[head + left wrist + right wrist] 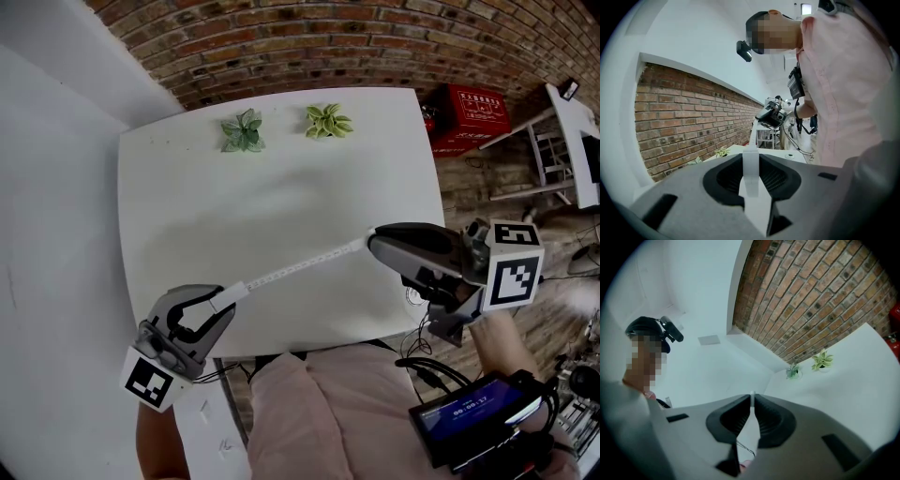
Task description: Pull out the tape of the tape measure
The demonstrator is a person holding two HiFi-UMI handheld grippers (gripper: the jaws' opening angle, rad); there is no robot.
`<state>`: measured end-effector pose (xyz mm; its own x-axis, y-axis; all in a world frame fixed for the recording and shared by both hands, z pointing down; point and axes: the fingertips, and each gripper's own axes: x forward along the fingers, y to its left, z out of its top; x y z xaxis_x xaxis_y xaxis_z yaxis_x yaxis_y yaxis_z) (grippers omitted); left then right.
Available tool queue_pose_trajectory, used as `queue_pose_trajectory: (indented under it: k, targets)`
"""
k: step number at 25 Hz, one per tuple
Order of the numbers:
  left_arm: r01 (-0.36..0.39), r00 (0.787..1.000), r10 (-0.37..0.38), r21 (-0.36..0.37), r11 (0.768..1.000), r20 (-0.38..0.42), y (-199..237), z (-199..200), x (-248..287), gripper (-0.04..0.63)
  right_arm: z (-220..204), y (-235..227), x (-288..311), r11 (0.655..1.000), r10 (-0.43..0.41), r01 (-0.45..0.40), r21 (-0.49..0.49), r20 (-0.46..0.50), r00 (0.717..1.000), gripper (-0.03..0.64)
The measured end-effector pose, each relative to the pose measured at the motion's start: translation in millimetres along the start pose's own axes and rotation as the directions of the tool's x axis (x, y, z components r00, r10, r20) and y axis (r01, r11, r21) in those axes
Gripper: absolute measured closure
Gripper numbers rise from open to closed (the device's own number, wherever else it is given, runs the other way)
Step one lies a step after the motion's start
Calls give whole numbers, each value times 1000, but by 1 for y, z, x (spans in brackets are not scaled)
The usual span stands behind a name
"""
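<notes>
A white tape (300,267) runs taut above the white table (187,206), from lower left to right. My left gripper (223,302) is shut on the small white tape measure case (229,297) near the table's front edge. In the left gripper view the case (752,187) sits between the jaws of that gripper (751,157), and the tape (751,138) leads away to the right gripper (769,115). My right gripper (373,242) is shut on the tape's end. The right gripper view shows its jaws (752,401) pinching the thin white strip (749,427).
Two small potted plants (243,131) (327,121) stand at the table's far edge, in front of a brick wall. A red crate (473,114) and white furniture (562,141) are on the floor at the right. A device with a lit screen (473,412) hangs at the person's right side.
</notes>
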<state>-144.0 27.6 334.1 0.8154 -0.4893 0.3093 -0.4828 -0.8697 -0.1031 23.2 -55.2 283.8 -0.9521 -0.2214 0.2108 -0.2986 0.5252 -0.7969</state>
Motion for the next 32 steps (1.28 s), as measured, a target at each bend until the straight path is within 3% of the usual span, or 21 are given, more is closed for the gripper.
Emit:
queue_pose_trajectory:
  k: [32]
  targets:
    - [-6, 999, 6, -6, 1000, -49, 3, -14, -15, 494, 11, -6, -14, 999, -33, 34, -21, 27, 999, 581]
